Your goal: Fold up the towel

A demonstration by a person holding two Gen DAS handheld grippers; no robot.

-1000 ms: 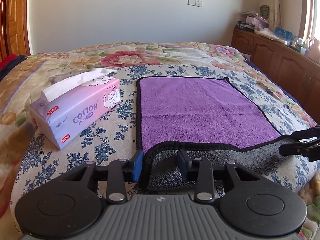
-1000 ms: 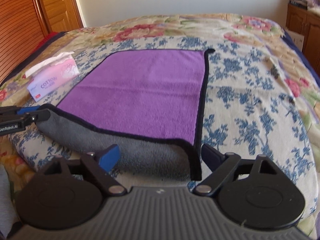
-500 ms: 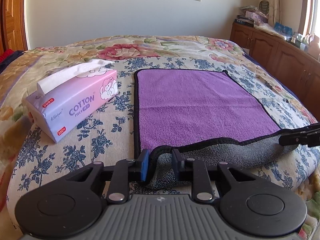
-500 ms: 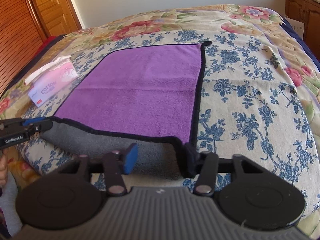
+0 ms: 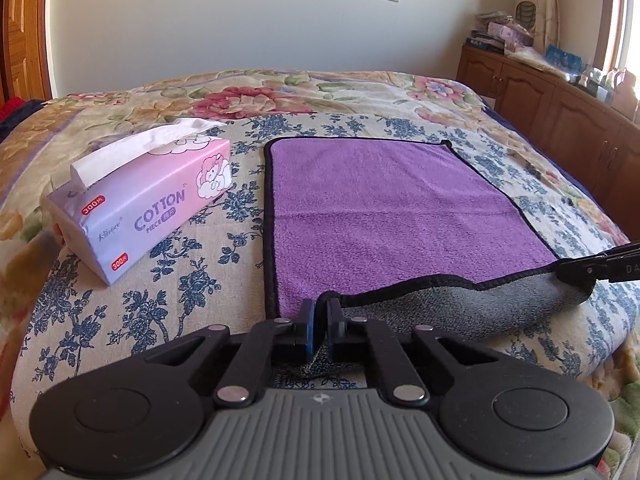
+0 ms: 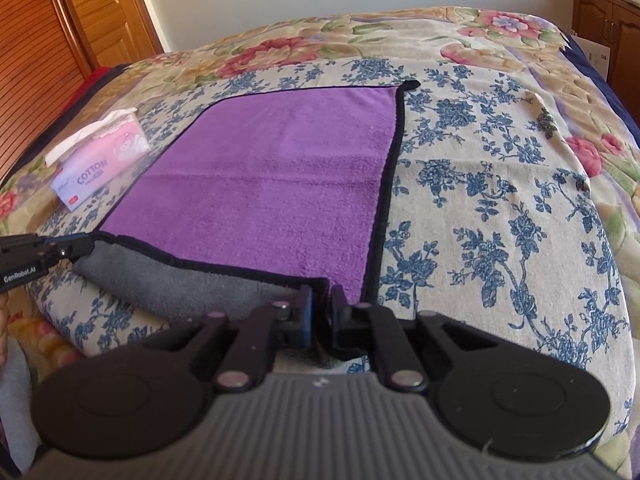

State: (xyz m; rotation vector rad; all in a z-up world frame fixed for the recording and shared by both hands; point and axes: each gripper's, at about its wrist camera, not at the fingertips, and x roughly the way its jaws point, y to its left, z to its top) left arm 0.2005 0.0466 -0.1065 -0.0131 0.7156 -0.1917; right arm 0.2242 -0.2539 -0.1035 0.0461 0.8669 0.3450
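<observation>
A purple towel (image 5: 384, 208) with a black hem and grey underside lies flat on the flowered bedspread; it also shows in the right wrist view (image 6: 280, 176). Its near edge is rolled up, grey side out (image 5: 460, 312). My left gripper (image 5: 322, 312) is shut on the towel's near left corner. My right gripper (image 6: 320, 300) is shut on the near right corner. Each gripper shows in the other's view: the right gripper (image 5: 580, 272) at the right edge, the left gripper (image 6: 76, 248) at the left edge.
A pink and lilac tissue box (image 5: 148, 204) sits on the bed left of the towel, also in the right wrist view (image 6: 100, 164). Wooden cabinets (image 5: 560, 104) with clutter stand to the right. A wooden door (image 6: 100, 12) is at the far left.
Both grippers closed from open onto the towel's near corners and lifted them slightly. The near edge now rolls up, grey side out, between them.
</observation>
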